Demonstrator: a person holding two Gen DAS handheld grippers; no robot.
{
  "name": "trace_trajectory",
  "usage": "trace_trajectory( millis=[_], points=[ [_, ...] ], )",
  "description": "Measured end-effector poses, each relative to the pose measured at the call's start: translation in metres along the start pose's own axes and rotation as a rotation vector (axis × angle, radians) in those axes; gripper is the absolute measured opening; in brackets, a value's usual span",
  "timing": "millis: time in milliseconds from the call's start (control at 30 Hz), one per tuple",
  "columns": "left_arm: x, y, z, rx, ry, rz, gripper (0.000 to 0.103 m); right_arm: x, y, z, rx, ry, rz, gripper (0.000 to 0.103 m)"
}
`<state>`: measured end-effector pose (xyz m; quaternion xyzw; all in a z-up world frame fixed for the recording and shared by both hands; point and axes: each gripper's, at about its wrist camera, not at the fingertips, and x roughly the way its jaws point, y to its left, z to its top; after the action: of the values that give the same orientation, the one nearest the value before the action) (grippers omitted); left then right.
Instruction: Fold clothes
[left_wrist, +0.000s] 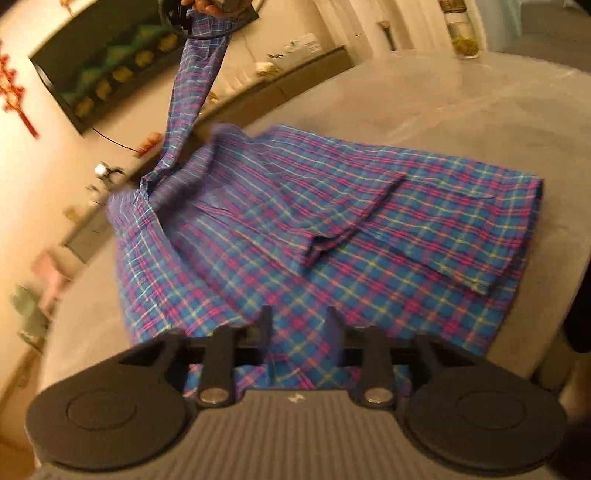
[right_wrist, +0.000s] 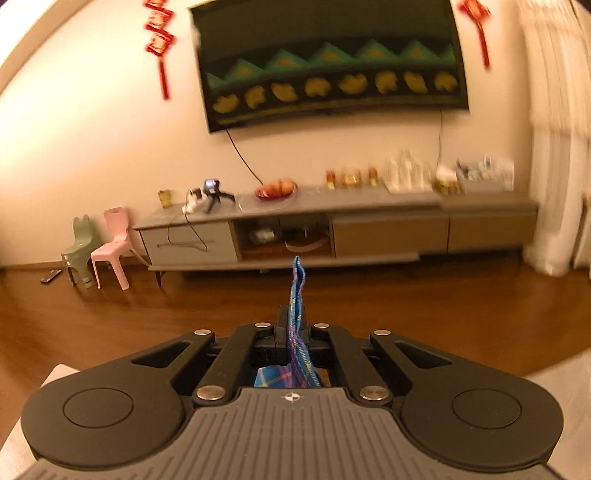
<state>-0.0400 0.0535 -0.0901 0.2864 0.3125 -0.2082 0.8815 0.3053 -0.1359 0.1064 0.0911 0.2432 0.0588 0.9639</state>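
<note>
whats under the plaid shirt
The plaid shirt lies on a grey table, whose bare top shows around it. Whatever sits beneath the fabric is covered. One sleeve is lifted clear by the right gripper.

Left wrist view: we look down along the left gripper (left_wrist: 299, 321) from close above the plaid shirt (left_wrist: 332, 221) on the grey table (left_wrist: 461, 103), tilted, with the wall rolled to the upper left. Right wrist view: we face level across the room at the TV (right_wrist: 328, 62) and cabinet (right_wrist: 369, 229), far off, right gripper (right_wrist: 295, 328) in front. Both views share the TV (left_wrist: 110, 62), the red hanging ornament (right_wrist: 160, 40) (left_wrist: 14, 92) and the shirt fabric (right_wrist: 297, 295).
</note>
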Motion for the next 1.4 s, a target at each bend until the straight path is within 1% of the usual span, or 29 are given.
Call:
trace_trajectory(
  millis=[100, 133, 167, 233, 300, 367, 400, 467, 500, 533, 567, 633, 667, 700, 733, 767, 800, 833, 867, 933, 967, 1033, 1100, 1133, 1167, 1233, 1267, 1333, 1400],
  points=[
    [-0.023, 0.04, -0.002, -0.125, -0.06, -0.181, 0.039, -0.001, 0.001, -0.03, -0.007, 0.019, 0.059, 0.0],
    [-0.028, 0.056, 0.0, -0.174, -0.077, -0.226, 0.04, -0.004, 0.004, -0.037, -0.007, 0.017, 0.078, 0.0],
    [-0.031, 0.073, 0.0, -0.223, -0.089, -0.251, 0.042, -0.007, 0.008, -0.045, -0.008, 0.015, 0.098, 0.0],
    [-0.031, 0.114, 0.004, -0.319, -0.111, -0.236, 0.043, -0.016, 0.025, -0.05, -0.018, 0.004, 0.144, 0.0],
    [-0.027, 0.168, 0.006, -0.449, -0.148, -0.153, 0.043, -0.042, 0.056, -0.055, -0.046, -0.023, 0.228, 0.0],
    [-0.018, 0.232, -0.001, -0.655, -0.187, -0.081, 0.04, -0.07, 0.088, -0.061, -0.076, -0.052, 0.315, 0.0],
    [-0.013, 0.265, -0.004, -0.764, -0.206, -0.045, 0.039, -0.09, 0.106, -0.073, -0.106, -0.063, 0.379, 0.0],
    [0.004, 0.312, -0.015, -0.887, -0.236, -0.062, 0.04, -0.128, 0.138, -0.111, -0.181, -0.035, 0.514, 0.0],
    [0.013, 0.334, -0.021, -0.941, -0.25, -0.077, 0.042, -0.144, 0.154, -0.14, -0.237, 0.009, 0.568, 0.0],
    [0.025, 0.347, -0.026, -0.973, -0.246, -0.094, 0.042, -0.152, 0.167, -0.173, -0.304, 0.064, 0.595, 0.0],
    [0.04, 0.351, -0.03, -0.988, -0.227, -0.102, 0.042, -0.159, 0.18, -0.205, -0.373, 0.12, 0.617, 0.0],
    [0.068, 0.352, -0.035, -0.994, -0.188, -0.128, 0.042, -0.159, 0.195, -0.276, -0.535, 0.222, 0.563, 0.001],
    [0.079, 0.348, -0.037, -0.99, -0.168, -0.136, 0.042, -0.155, 0.199, -0.308, -0.611, 0.271, 0.527, 0.006],
    [0.087, 0.344, -0.035, -0.977, -0.139, -0.133, 0.042, -0.155, 0.195, -0.325, -0.641, 0.306, 0.511, 0.009],
    [0.094, 0.339, -0.033, -0.959, -0.109, -0.128, 0.042, -0.156, 0.189, -0.34, -0.661, 0.338, 0.499, 0.021],
    [0.098, 0.333, -0.024, -0.924, -0.102, -0.124, 0.042, -0.157, 0.184, -0.354, -0.681, 0.37, 0.486, 0.04],
    [0.101, 0.327, -0.012, -0.882, -0.105, -0.12, 0.043, -0.164, 0.176, -0.355, -0.654, 0.392, 0.519, 0.051],
    [0.104, 0.32, 0.0, -0.841, -0.108, -0.116, 0.043, -0.173, 0.167, -0.351, -0.618, 0.402, 0.566, 0.067],
    [0.108, 0.314, 0.012, -0.799, -0.111, -0.111, 0.045, -0.184, 0.156, -0.344, -0.582, 0.392, 0.61, 0.074],
    [0.114, 0.301, 0.036, -0.716, -0.116, -0.103, 0.047, -0.201, 0.135, -0.326, -0.499, 0.366, 0.683, 0.075],
    [0.118, 0.295, 0.048, -0.675, -0.118, -0.098, 0.048, -0.206, 0.125, -0.316, -0.454, 0.334, 0.694, 0.075],
    [0.125, 0.282, 0.072, -0.592, -0.123, -0.09, 0.048, -0.204, 0.11, -0.307, -0.42, 0.287, 0.645, 0.073],
    [0.153, 0.266, 0.095, -0.511, -0.101, -0.117, 0.048, -0.194, 0.098, -0.309, -0.431, 0.283, 0.523, 0.068],
    [0.169, 0.255, 0.102, -0.464, -0.076, -0.115, 0.047, -0.188, 0.091, -0.313, -0.44, 0.302, 0.48, 0.062],
    [0.187, 0.25, 0.103, -0.435, -0.034, -0.084, 0.045, -0.183, 0.083, -0.318, -0.45, 0.325, 0.44, 0.061],
    [0.221, 0.242, 0.101, -0.391, 0.062, -0.009, 0.041, -0.177, 0.073, -0.326, -0.478, 0.355, 0.397, 0.061],
    [0.238, 0.239, 0.1, -0.368, 0.109, 0.029, 0.036, -0.175, 0.068, -0.33, -0.492, 0.37, 0.377, 0.061],
    [0.254, 0.251, 0.085, -0.442, 0.144, 0.118, 0.04, -0.17, 0.059, -0.34, -0.515, 0.409, 0.349, 0.062],
    [0.256, 0.267, 0.074, -0.55, 0.163, 0.181, 0.04, -0.171, 0.048, -0.345, -0.541, 0.396, 0.362, 0.062]
  ],
)
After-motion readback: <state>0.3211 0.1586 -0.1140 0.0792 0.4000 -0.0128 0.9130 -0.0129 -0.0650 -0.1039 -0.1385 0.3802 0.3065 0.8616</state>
